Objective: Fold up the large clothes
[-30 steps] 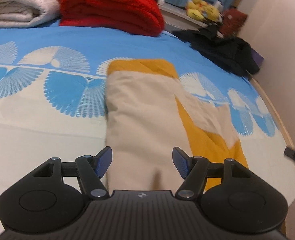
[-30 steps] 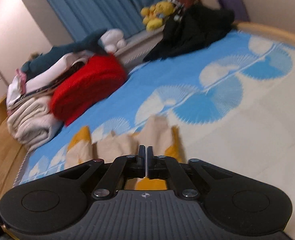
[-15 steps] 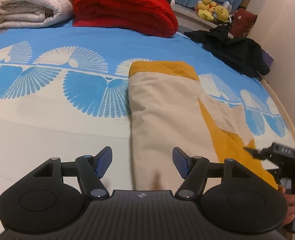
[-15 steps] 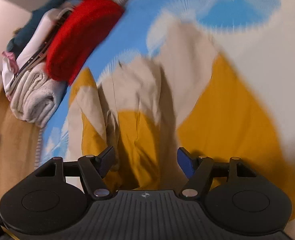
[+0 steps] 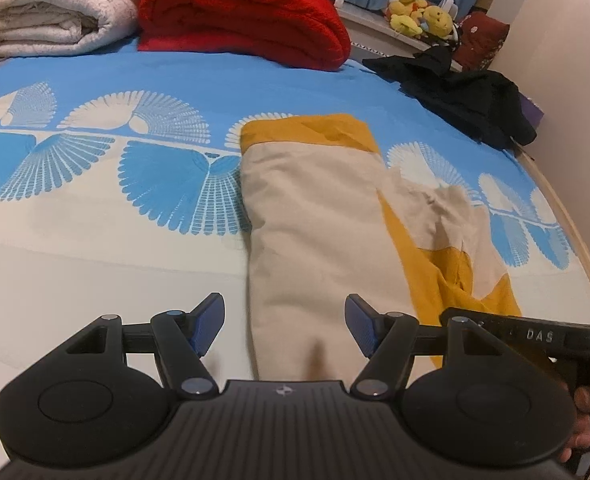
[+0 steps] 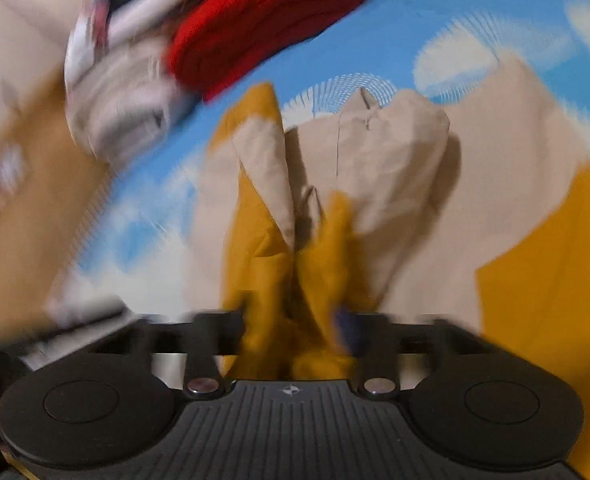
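A beige and yellow garment point(image 5: 315, 220) lies folded lengthwise on the blue and white bedspread point(image 5: 95, 240). My left gripper point(image 5: 283, 312) hovers open over the garment's near end, with nothing between its pads. In the right wrist view, which is blurred, my right gripper point(image 6: 291, 320) is down on the garment point(image 6: 395, 168). Its jaws are closing, and a bunch of yellow cloth is gathered between them. The left wrist view shows that gripper's black body point(image 5: 515, 332) at the garment's right edge, with a person's hand point(image 5: 587, 404) behind it.
A folded red blanket point(image 5: 247, 12) and rolled white blankets point(image 5: 51, 12) lie at the far end of the bed. Black clothes point(image 5: 467, 96) are heaped at the far right near plush toys point(image 5: 419, 16). The bed's wooden edge point(image 5: 567, 232) runs along a wall.
The right gripper came down from above the bed onto the garment's yellow part, opened wide, then closed in on the cloth. It entered the left wrist view from the right. The left gripper stayed open.
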`<state>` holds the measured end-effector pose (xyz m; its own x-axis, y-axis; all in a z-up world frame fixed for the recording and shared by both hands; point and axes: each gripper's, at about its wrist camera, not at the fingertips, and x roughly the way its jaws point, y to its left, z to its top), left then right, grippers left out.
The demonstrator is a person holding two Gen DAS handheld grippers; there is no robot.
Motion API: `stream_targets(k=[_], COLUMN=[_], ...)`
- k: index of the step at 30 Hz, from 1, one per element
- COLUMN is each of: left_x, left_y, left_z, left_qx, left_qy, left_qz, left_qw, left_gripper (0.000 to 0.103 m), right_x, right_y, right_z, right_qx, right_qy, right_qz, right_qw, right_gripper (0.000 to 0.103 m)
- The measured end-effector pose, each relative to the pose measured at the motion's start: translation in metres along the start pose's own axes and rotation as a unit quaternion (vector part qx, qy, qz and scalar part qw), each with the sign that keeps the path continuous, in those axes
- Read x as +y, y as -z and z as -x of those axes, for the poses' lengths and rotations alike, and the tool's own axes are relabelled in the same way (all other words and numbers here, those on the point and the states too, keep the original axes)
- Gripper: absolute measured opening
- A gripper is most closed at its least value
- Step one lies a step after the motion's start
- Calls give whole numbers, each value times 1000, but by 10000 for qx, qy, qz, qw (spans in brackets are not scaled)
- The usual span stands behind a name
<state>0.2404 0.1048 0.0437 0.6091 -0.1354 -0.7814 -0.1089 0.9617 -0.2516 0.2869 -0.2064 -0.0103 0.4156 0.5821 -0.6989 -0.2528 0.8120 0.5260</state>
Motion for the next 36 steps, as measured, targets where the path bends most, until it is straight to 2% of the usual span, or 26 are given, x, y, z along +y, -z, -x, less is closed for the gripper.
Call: stream_targets(k=[2,6,8,10,12,14,16,18,20,23,25,26,28,30,32,34,35,36], left_x=[2,2,-3,-12,-28,-49,-69,-92,-109,-125,-135,-140,-149,-150,-147,-140,-135,-129], left_y=[-1,-4,-6,-7,-6,-2,5,13,23,37,58,70,82,78,67,49,39,31], left_z=[2,10,13,13,11,8,4,-3,-13,-30,-50,-62,-70,-67,-61,-52,-49,-50], left_qx=[-43,-270,-377,-393,-386,-323,-255,-120,78,385,879,1123,1193,1165,1072,722,579,460], left_qy=[-37,-15,95,239,457,700,930,1163,1284,1277,1032,778,558,605,697,784,848,892], left_qz=[71,275,287,227,80,-176,-474,-823,-1072,-1368,-1872,-2244,-2642,-2586,-2365,-1983,-1745,-1454], left_qw=[10000,9993,9988,9987,9982,9969,9942,9897,9859,9816,9729,9649,9554,9570,9632,9743,9793,9843], left_gripper=[72,72,72,72,72,72,72,73,73,73,75,75,76,76,75,77,83,90], right_x=[6,19,14,-8,-37,-72,-108,-129,-141,-142,-139,-142,-148,-147,-146,-146,-148,-149], right_y=[-5,-17,-14,-7,5,17,28,37,43,44,47,47,48,48,47,46,46,47], right_z=[11,86,122,152,169,172,164,151,138,135,130,121,99,95,101,112,113,113], right_qx=[-241,-1433,-1880,-2095,-1983,-1724,-1288,-980,-763,-815,-711,-564,-163,-77,-177,-374,-419,-426], right_qy=[-65,-755,-849,-590,-175,490,1105,1485,1508,1353,1450,1589,1637,1722,1639,1364,1264,1192], right_qz=[101,166,233,64,-164,-530,-1056,-1255,-1275,-1314,-1139,-1044,-1129,-1043,-1164,-1309,-1337,-1382], right_qw=[9996,9867,9782,9760,9798,9824,9798,9760,9773,9787,9803,9801,9799,9795,9794,9813,9820,9823], right_gripper=[9,3,3,3,3,3,3,3,3,3,3,3,3,3,5,17,24,47])
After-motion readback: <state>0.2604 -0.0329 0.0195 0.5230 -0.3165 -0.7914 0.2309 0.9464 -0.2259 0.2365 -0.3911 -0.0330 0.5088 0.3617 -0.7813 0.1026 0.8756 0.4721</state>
